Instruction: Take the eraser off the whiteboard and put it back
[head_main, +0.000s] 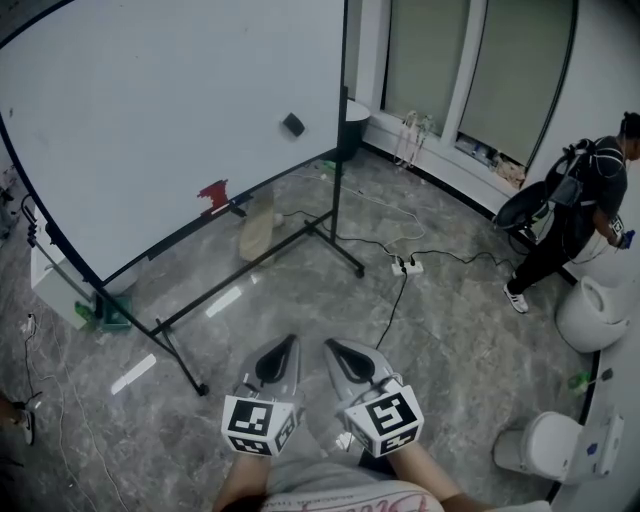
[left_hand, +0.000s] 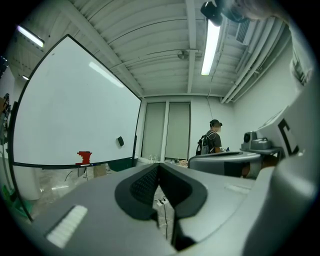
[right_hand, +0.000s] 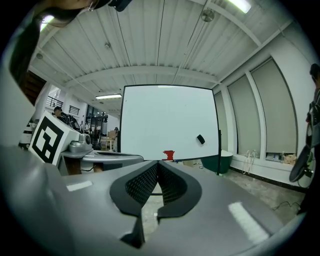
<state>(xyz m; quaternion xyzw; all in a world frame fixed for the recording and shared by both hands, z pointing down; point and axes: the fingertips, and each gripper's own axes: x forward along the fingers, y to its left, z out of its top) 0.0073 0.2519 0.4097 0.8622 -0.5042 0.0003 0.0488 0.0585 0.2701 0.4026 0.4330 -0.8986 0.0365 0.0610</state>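
A small black eraser (head_main: 293, 124) sticks to the large whiteboard (head_main: 150, 110), near its right edge; it also shows as the eraser (left_hand: 120, 141) and the eraser (right_hand: 200, 139) in the gripper views. A red object (head_main: 213, 194) rests on the board's lower tray. My left gripper (head_main: 285, 343) and right gripper (head_main: 335, 347) are held side by side low in the head view, well short of the board. Both are shut with nothing between the jaws. The left gripper (left_hand: 159, 166) and right gripper (right_hand: 158, 164) point level toward the board.
The whiteboard stands on a wheeled black frame (head_main: 335, 240) over a marbled floor. Cables and a power strip (head_main: 406, 266) lie to the right. A person (head_main: 570, 215) with a backpack stands far right near white bins (head_main: 590, 312). A green bin (head_main: 352, 125) sits behind the board.
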